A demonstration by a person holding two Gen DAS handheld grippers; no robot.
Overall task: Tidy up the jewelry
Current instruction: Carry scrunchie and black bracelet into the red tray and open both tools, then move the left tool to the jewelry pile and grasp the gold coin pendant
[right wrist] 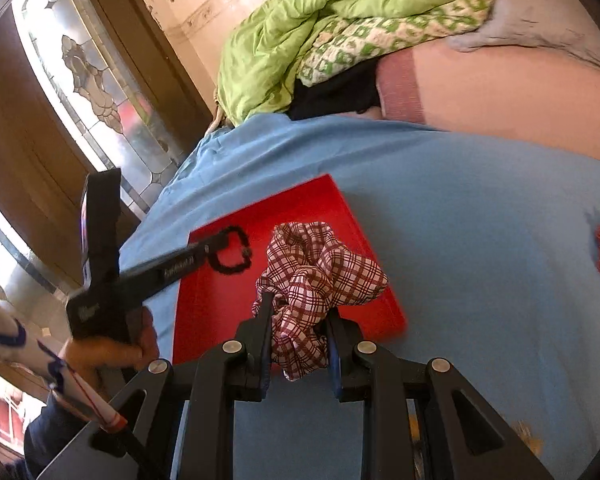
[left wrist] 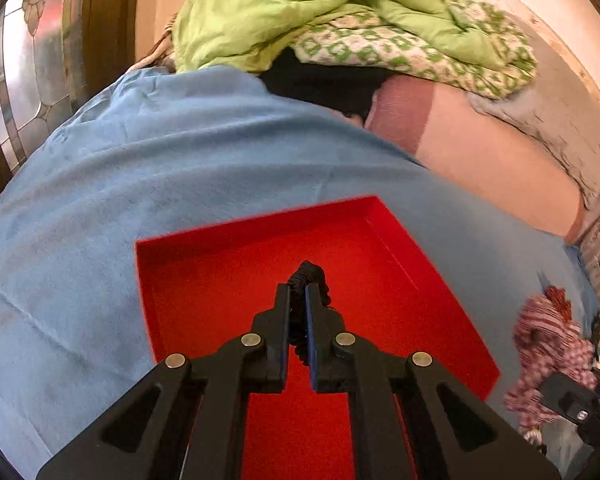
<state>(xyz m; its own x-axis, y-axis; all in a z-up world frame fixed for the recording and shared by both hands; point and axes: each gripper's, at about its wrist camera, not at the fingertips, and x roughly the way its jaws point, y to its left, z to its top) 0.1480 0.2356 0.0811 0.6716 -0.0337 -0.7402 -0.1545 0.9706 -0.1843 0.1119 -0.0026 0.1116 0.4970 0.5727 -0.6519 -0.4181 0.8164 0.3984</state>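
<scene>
Both grippers are carrying hair ties to the red tray.
The left gripper is clenching a black hair tie above the tray; the right gripper is grasping a checked scrunchie over its near edge. Next, I judge, comes lowering and releasing both inside.

Your left claw is clamped on a black hair tie, whose coiled loop sticks out past the tips and runs down between the blue pads. It hangs above the red tray, which lies on the blue cloth spread over the bed. At the right edge you can see a red-and-white checked scrunchie with part of a second black claw against it. A green quilt is heaped at the far end, beside a pink sheet.
</scene>
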